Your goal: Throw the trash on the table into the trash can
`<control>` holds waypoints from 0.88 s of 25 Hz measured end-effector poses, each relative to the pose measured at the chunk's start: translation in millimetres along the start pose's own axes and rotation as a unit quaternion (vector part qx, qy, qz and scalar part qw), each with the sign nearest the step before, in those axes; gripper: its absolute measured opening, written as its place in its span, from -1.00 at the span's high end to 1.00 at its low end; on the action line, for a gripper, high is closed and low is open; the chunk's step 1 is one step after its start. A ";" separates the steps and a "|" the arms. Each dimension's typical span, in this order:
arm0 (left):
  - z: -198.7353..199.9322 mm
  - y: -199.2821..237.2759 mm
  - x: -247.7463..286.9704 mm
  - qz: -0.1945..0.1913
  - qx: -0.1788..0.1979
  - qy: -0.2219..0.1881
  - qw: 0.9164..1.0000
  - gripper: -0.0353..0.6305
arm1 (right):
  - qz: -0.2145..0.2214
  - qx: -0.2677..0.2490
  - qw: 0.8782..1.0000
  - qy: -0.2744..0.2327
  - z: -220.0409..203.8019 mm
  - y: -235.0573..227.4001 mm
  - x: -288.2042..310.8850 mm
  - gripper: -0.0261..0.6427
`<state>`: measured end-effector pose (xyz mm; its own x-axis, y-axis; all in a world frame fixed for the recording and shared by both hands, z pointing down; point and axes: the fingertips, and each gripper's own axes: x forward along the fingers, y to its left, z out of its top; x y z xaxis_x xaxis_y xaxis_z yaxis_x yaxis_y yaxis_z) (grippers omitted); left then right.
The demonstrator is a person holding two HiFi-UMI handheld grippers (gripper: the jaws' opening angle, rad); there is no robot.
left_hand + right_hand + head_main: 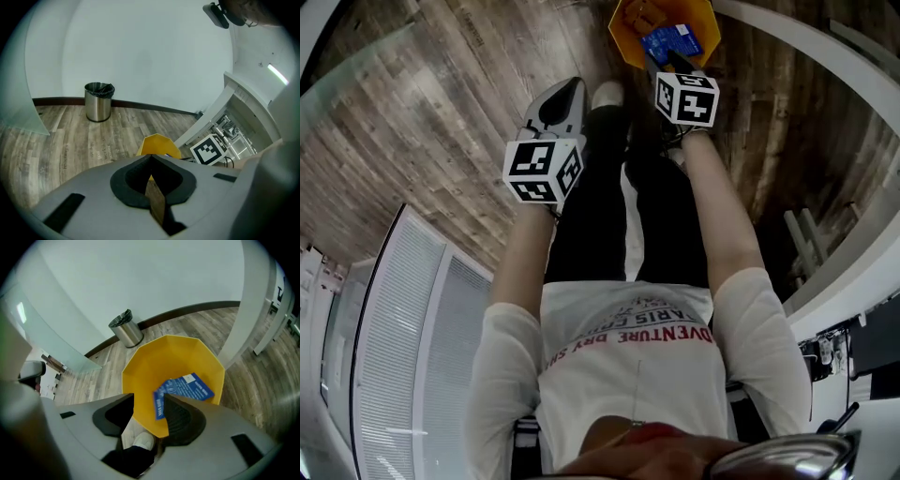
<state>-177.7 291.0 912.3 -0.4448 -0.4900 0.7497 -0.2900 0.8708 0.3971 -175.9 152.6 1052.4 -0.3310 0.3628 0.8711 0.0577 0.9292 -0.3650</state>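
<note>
Trash, a blue printed packet (185,389), is inside the yellow trash can (150,357), just beside the parted fingers (183,420) of the right gripper (147,401). The left gripper (151,158) has its fingers closed on a thin brown scrap (155,199). Grey-brown wood floor (431,122) runs to a white wall (150,56), where a steel bin (98,101) stands. Both forearms (530,253) reach steeply downward.

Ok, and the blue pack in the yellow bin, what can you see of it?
The blue pack is flat and rectangular, with white print and a white patch at one corner; it looks like printed card. It lies tilted inside the yellow bin, its near end blurred. That end sits right beside one jaw of the open right tool; whether they touch is unclear.
</note>
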 end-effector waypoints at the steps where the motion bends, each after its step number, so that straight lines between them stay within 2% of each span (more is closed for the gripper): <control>1: 0.3 -1.0 -2.0 0.001 -0.002 -0.001 1.000 0.82 | 0.000 0.010 1.000 -0.002 -0.1 -0.9 -3.1 0.31; 10: 23.3 -46.0 -42.6 -0.003 -0.011 -0.013 1.000 0.82 | 0.021 0.000 0.999 -0.032 26.8 21.1 -83.9 0.31; 13: 39.8 -72.6 -58.3 -0.013 -0.005 -0.024 1.000 0.82 | 0.021 -0.010 0.998 -0.060 45.6 32.1 -125.2 0.41; 14: 47.3 -84.7 -66.7 -0.016 -0.001 -0.028 0.999 0.82 | 0.021 -0.012 0.997 -0.069 51.8 37.4 -143.6 0.46; 17: 75.2 -126.5 -101.9 -0.029 0.011 -0.041 0.999 0.82 | 0.027 -0.003 0.995 -0.101 71.5 58.6 -211.9 0.79; 20: 111.7 -172.3 -142.0 -0.048 0.034 -0.068 0.996 0.82 | 0.038 0.005 0.988 -0.151 100.1 80.0 -288.8 0.80; 22: 138.9 -205.0 -164.4 -0.065 0.067 -0.089 0.992 0.82 | 0.031 -0.002 0.980 -0.195 125.8 86.3 -341.0 0.81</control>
<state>-162.8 187.3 634.1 -0.5348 -0.6081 0.5867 -0.4594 0.7920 0.4021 -176.6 100.2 682.5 -0.6623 0.3647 0.6545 0.0920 0.9065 -0.4120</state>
